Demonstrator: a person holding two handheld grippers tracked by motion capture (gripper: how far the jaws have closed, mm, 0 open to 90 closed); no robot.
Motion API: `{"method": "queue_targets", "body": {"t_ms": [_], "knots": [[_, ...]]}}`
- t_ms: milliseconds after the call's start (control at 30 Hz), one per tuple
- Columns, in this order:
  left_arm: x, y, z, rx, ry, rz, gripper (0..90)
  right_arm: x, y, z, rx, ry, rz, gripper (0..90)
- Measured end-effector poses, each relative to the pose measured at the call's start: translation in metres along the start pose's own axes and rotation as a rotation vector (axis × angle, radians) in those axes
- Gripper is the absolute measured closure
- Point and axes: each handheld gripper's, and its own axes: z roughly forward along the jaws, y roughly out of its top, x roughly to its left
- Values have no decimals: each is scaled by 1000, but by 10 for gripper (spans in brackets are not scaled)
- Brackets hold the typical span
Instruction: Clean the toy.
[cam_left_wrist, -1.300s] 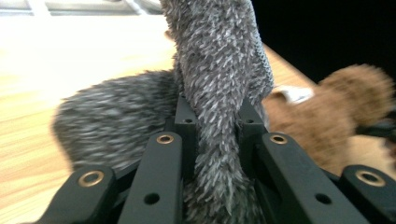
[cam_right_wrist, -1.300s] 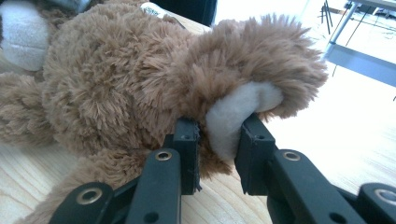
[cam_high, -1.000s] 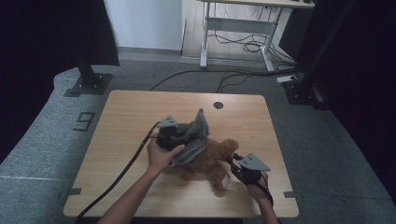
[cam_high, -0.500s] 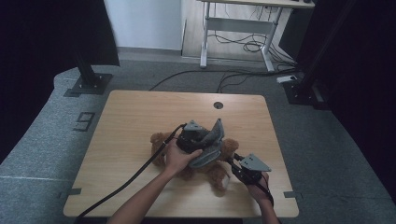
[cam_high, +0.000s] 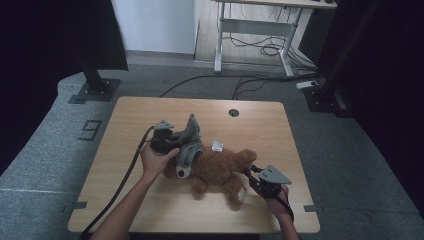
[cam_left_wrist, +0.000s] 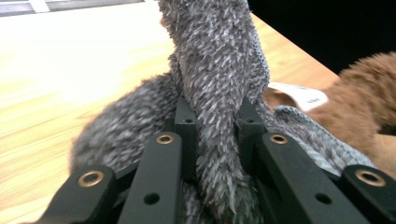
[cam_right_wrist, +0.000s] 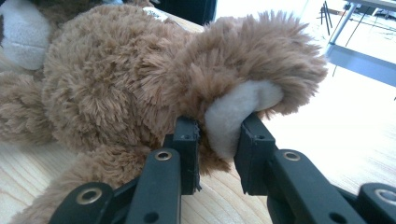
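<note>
The left gripper (cam_left_wrist: 212, 140) has its jaws pinching a fold of fuzzy grey knit cloth (cam_left_wrist: 215, 60), which rises upright between them and bunches around their sides. The right gripper (cam_right_wrist: 217, 140) has its jaws pressed on the cream-padded foot of a brown teddy bear (cam_right_wrist: 140, 79), the paw squeezed between the two black tips.

In the high view the left gripper (cam_high: 172, 142) sits at the bear's head end, with the grey cloth (cam_high: 189, 142) draped over the head, and the right gripper (cam_high: 252, 175) is at the leg nearest the person's right hand (cam_high: 275, 195). The teddy bear (cam_high: 220, 167) lies on its side across the middle of the wooden table (cam_high: 150, 112), shaggy and tan with a pale muzzle. A small white tag (cam_high: 217, 146) lies on the bear's back; its print is too small to read. A round cable hole (cam_high: 233, 112) sits near the table's far edge, well apart.
</note>
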Motion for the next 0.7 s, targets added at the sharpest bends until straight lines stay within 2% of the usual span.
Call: {"method": "queue_targets", "body": {"t_ms": [67, 267, 400, 533, 567, 700], "knots": [[12, -3, -5, 3, 5, -27, 761, 0, 0, 0, -1, -1, 0, 717], [28, -15, -18, -12, 25, -63, 760, -1, -1, 0, 5, -7, -4, 716], [34, -21, -21, -5, 14, -80, 760, -1, -2, 0, 8, -8, 4, 714], [22, -16, -22, -28, -33, -60, 758, -2, -3, 1, 9, -10, 9, 714], [17, -13, -22, -28, -38, -43, 758, -2, -3, 1, 11, -10, 10, 714], [-2, -4, -12, -2, -63, 2, 756, -1, -3, 1, 4, -17, 10, 712]]}}
